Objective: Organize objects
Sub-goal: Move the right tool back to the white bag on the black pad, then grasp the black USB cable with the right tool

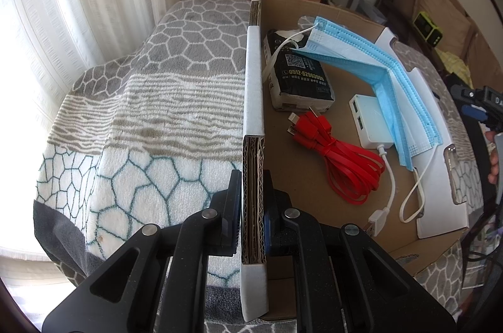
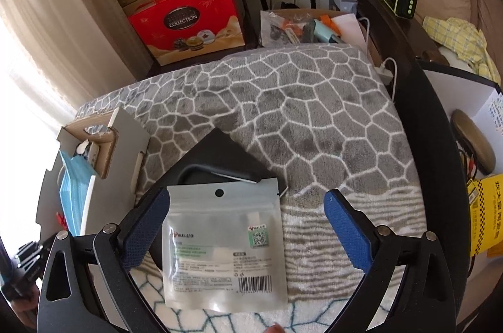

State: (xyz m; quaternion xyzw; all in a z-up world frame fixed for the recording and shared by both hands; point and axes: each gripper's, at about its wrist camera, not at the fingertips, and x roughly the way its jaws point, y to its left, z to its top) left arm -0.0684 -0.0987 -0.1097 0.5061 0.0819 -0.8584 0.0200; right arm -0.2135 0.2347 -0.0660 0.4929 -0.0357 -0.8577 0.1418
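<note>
The left tool (image 1: pixel 254 216) stands clamped on the cardboard box wall (image 1: pixel 253 191), one pad either side of the corrugated edge, steadying a shallow cardboard box (image 1: pixel 314 185) on the blanket-covered bed (image 1: pixel 157 100). Inside, from the tool's twelve to two o'clock, lie a black tissue pack (image 1: pixel 298 78), a bundled red cable (image 1: pixel 339 160), a white USB hub (image 1: pixel 371 122) and a blue face mask (image 1: pixel 377 75).

Over the blanket, the right tool (image 2: pixel 246 226) hangs spread wide and grips nothing, though its left finger (image 2: pixel 144 229) sits against the edge of a frosted plastic pouch (image 2: pixel 223 245). The pouch lies flat at the tool's six o'clock, overlapping a black case (image 2: pixel 217 157) at twelve, with the box at nine.

The pouch looks light, thin, floppy and slick; a pinch across its stiffer top seam near the hang hole (image 2: pixel 219 192) seems the surest hold. Flat on plush fabric, an edge may need lifting first.
</note>
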